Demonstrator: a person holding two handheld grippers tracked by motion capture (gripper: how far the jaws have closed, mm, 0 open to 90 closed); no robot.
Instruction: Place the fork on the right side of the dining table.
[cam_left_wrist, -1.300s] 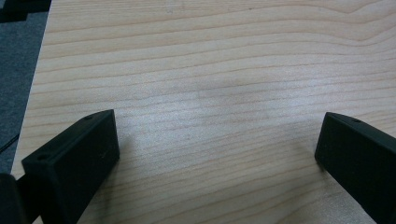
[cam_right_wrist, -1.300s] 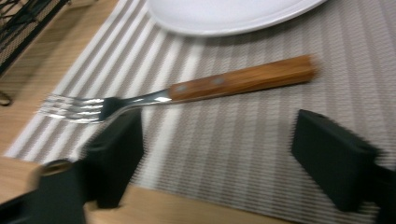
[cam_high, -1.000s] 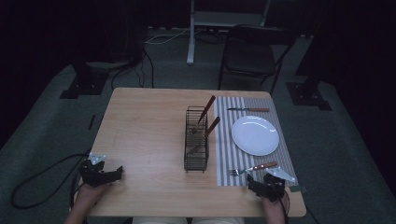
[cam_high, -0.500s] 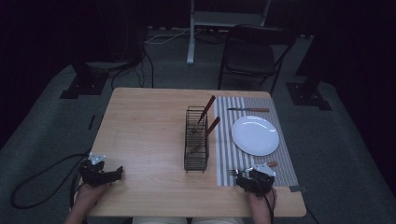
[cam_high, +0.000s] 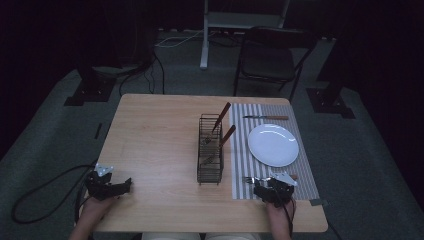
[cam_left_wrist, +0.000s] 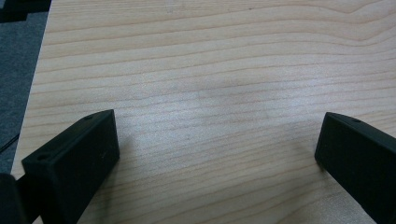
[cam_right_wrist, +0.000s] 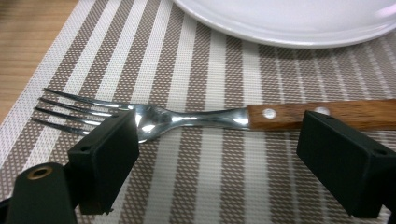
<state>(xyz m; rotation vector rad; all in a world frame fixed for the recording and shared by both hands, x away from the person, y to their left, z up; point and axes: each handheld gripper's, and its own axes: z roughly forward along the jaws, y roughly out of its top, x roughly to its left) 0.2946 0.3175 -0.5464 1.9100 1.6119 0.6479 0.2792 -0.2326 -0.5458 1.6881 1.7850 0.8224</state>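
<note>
Fork approached on the placemat, not yet gripped

The right gripper (cam_right_wrist: 215, 158) is held low over the striped placemat (cam_right_wrist: 210, 60), its jaws spread wide on either side of the fork (cam_right_wrist: 196, 116), which lies flat just in front of the white plate (cam_right_wrist: 299, 18); nothing is clasped between the jaws yet. The fork's wooden handle is seen by one jaw and its tines by the other. The left gripper (cam_left_wrist: 215, 154) is also held open, over bare table (cam_left_wrist: 210, 56) near the front left corner, well apart from everything. In the high view, two more wooden-handled pieces are seen standing in the wire rack (cam_high: 210, 150), and a knife (cam_high: 266, 118) is laid beyond the plate. The setting is judged partly done: the fork has still to be grasped.
</note>
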